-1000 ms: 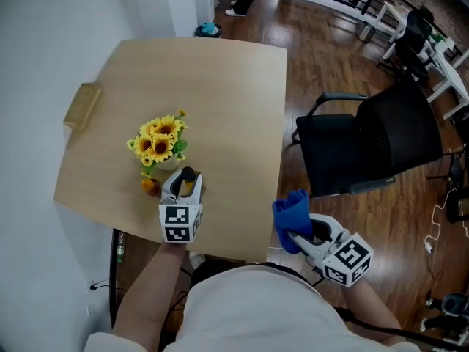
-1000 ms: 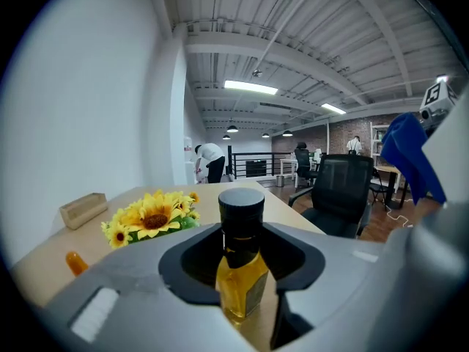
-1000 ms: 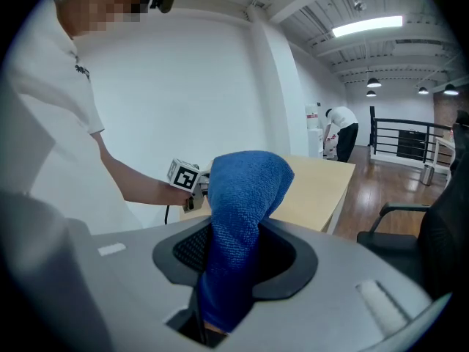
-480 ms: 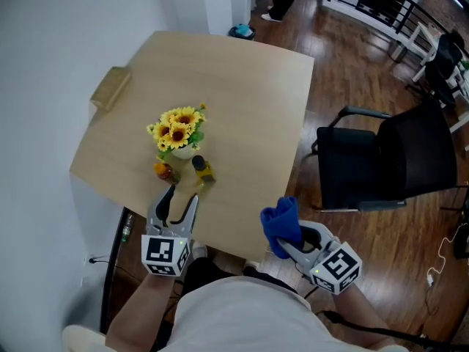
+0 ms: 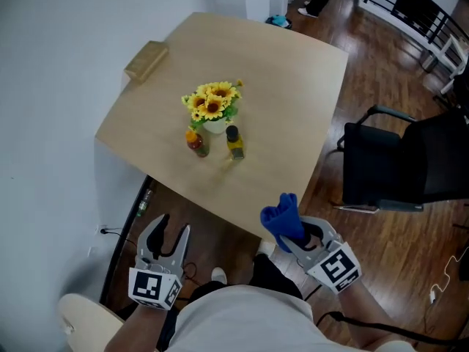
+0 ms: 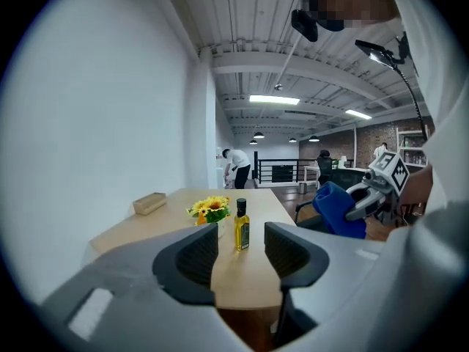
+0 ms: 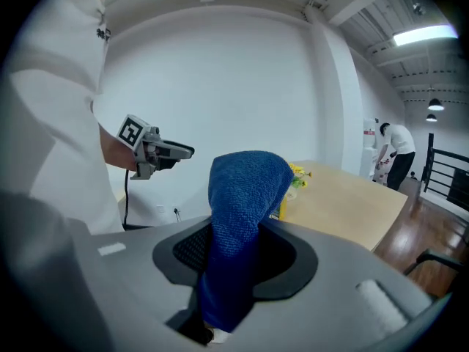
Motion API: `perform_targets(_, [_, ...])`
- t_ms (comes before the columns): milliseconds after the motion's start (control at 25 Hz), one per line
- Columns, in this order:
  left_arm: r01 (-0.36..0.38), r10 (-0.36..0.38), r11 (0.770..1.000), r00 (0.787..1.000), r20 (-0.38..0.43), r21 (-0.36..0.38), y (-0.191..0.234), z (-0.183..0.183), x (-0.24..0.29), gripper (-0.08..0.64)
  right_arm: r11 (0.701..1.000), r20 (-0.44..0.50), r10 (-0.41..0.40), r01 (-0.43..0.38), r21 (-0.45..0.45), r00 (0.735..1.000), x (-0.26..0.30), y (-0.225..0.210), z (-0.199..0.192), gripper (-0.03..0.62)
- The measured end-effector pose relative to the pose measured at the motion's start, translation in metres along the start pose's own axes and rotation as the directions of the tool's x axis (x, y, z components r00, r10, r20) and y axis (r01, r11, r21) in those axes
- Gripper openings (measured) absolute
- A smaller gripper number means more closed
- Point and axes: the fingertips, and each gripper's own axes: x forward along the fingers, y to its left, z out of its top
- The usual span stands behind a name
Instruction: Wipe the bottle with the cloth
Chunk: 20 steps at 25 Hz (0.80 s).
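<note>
The small olive-oil bottle (image 5: 234,143) with a black cap stands upright on the wooden table (image 5: 293,86), beside the sunflower pot. In the left gripper view the bottle (image 6: 241,226) shows far beyond the jaws. My left gripper (image 5: 167,233) hangs off the table's near edge, over the floor; its jaws are closing with nothing between them. My right gripper (image 5: 292,235) is shut on a blue cloth (image 5: 282,215), which stands up out of the jaws (image 7: 245,211), just off the table's near edge.
A white pot of sunflowers (image 5: 212,103) and a small orange bottle (image 5: 195,142) stand next to the bottle. A wooden block (image 5: 146,59) lies at the table's far left. A black chair (image 5: 403,171) is at the right, a white wall at the left.
My left gripper let go of the bottle, opened and drew back off the table toward me. The bottle stays upright by the flowers. The right gripper keeps the cloth.
</note>
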Motion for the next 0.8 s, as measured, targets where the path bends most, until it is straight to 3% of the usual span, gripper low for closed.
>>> perform_targets(200, [0.031,-0.029,0.999,0.994,0.103,-0.015,0.003,-0.009,-0.067,0.195,0.999,-0.025,-0.021,0.019,-0.049,0.999,0.001,0.073,0.004,0.149])
perform_targets(560, [0.178,-0.163,0.976,0.979,0.122,-0.126,0.008,-0.082,-0.213,0.195,0.993,0.0,-0.103,0.103,0.064,0.995,-0.015,0.253,0.002,0.149])
perform_targets(800, [0.242,-0.222,0.962,0.962,0.158,-0.126,-0.024,-0.089,-0.257,0.192,0.985,0.005,-0.129,0.127,0.117,0.992,-0.04,0.316,-0.005,0.149])
